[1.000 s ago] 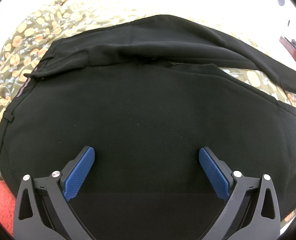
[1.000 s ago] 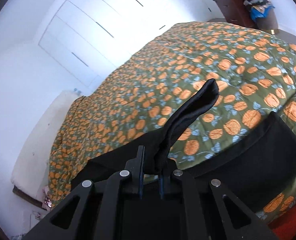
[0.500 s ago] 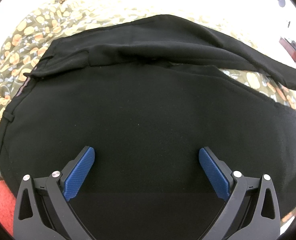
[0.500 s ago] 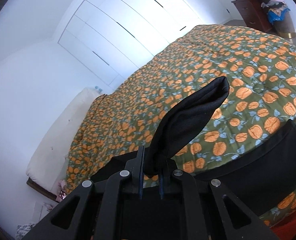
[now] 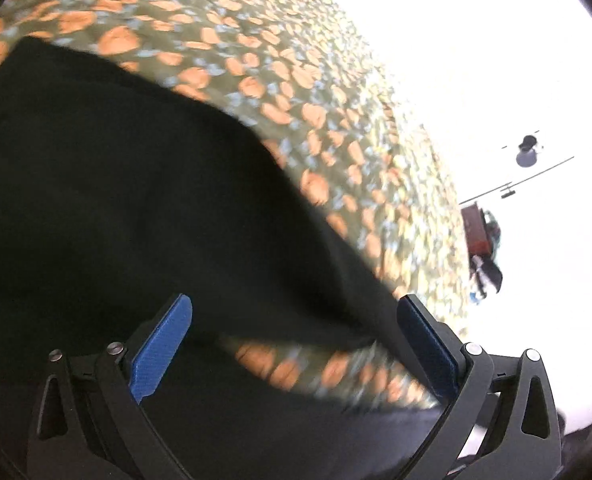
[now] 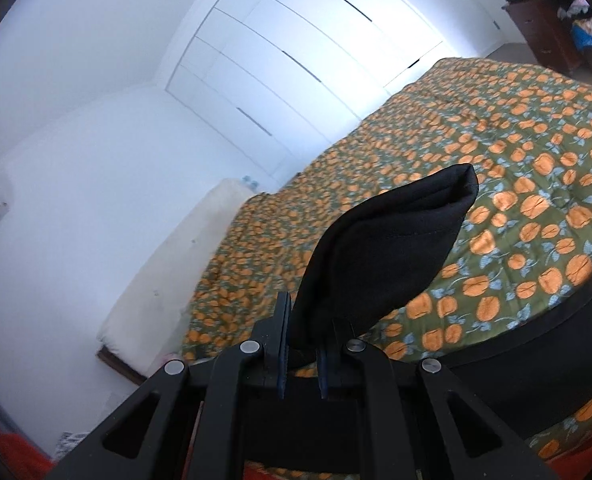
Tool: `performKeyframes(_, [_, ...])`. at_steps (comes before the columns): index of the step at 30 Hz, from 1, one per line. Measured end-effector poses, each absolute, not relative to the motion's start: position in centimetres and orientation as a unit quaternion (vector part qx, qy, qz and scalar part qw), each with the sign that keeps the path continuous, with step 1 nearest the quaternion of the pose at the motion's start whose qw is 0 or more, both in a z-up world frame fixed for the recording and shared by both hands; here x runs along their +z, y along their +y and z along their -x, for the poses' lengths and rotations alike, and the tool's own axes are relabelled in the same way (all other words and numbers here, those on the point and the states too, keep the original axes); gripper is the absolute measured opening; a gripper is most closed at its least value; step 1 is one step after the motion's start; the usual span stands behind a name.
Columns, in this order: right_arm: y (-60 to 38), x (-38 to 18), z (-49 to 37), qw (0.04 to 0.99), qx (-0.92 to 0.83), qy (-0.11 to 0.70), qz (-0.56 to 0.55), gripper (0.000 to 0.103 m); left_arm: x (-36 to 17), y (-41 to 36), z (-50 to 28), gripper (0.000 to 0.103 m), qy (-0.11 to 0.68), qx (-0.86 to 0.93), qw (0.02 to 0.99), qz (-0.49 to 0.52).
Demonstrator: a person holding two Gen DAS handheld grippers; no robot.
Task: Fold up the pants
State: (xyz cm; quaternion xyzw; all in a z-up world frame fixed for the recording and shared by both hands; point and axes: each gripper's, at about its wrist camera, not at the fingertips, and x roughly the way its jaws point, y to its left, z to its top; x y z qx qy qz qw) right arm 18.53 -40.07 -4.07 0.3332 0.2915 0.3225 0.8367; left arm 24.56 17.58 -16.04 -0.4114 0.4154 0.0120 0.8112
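Note:
Black pants lie on a bed with a green quilt printed with orange fruit. My left gripper is open and empty, its blue pads wide apart just above the pants and a strip of quilt. The view is blurred. My right gripper is shut on the hem end of a pant leg, which stands up above the jaws, lifted over the bed. The other black leg lies flat at the right.
The quilt covers the whole bed. White wardrobe doors stand behind it. A brown dresser with clothes is at the far right. A white pillow lies at the bed's left end.
My left gripper has swung right over the pants, so quilt now shows between its pads. My right gripper has lifted the pant leg end higher.

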Motion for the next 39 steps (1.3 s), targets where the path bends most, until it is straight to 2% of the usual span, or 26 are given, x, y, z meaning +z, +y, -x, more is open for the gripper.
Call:
performKeyframes(6, [-42.4,-2.5,-15.7,0.817,0.375,0.267,-0.348,0.012,-17.2,17.4,-28.4,0.101,0.425,0.028,0.799,0.425])
performKeyframes(7, [-42.8,-2.5,-15.4,0.813,0.382,0.264,-0.35,0.012,-17.2,17.3,-28.6,0.095,0.425,0.031,0.8,0.424])
performKeyframes(9, [-43.8,-2.8,-14.7,0.808,0.395,0.26,-0.352,0.011,-17.2,17.3,-28.7,0.046,0.425,0.031,0.802,0.419])
performKeyframes(10, [-44.3,-3.0,-14.5,0.809,0.395,0.26,-0.35,0.011,-17.3,17.6,-28.5,0.008,0.429,0.03,0.799,0.42])
performKeyframes(13, [-45.7,-4.3,-14.8,0.817,0.37,0.27,-0.35,0.011,-16.1,18.5,-27.2,0.007,0.414,0.025,0.802,0.431])
performKeyframes(20, [-47.5,-7.4,-20.5,0.848,0.297,0.287,-0.333,0.011,-4.9,18.4,-15.0,0.008,0.278,0.008,0.894,0.35])
performKeyframes(22, [-47.8,-7.9,-22.0,0.845,0.298,0.293,-0.333,0.011,-6.1,16.9,-10.5,0.009,0.284,0.029,0.901,0.327])
performKeyframes(23, [-48.0,-8.3,-22.6,0.847,0.289,0.308,-0.322,0.011,-8.5,15.5,-8.6,0.009,0.315,0.042,0.892,0.32])
performKeyframes(26, [-48.4,-11.9,-24.4,0.843,0.224,0.417,-0.255,0.011,-16.1,12.0,-6.5,0.01,0.422,0.047,0.855,0.298])
performKeyframes(28, [-48.9,-14.9,-24.8,0.828,0.175,0.489,-0.212,0.011,-20.1,10.0,-5.6,0.007,0.472,0.043,0.825,0.307])
performKeyframes(30, [-49.4,-17.8,-24.7,0.805,0.137,0.551,-0.174,0.011,-20.4,9.1,-5.9,0.007,0.482,0.029,0.822,0.302])
performKeyframes(32, [-49.9,-19.6,-24.5,0.798,0.113,0.575,-0.143,0.011,-19.5,8.2,-6.6,0.007,0.481,0.02,0.834,0.268])
performKeyframes(39, [-52.0,-20.7,-23.7,0.804,0.06,0.575,-0.141,0.011,-19.8,5.7,-7.8,0.007,0.497,-0.002,0.838,0.224])
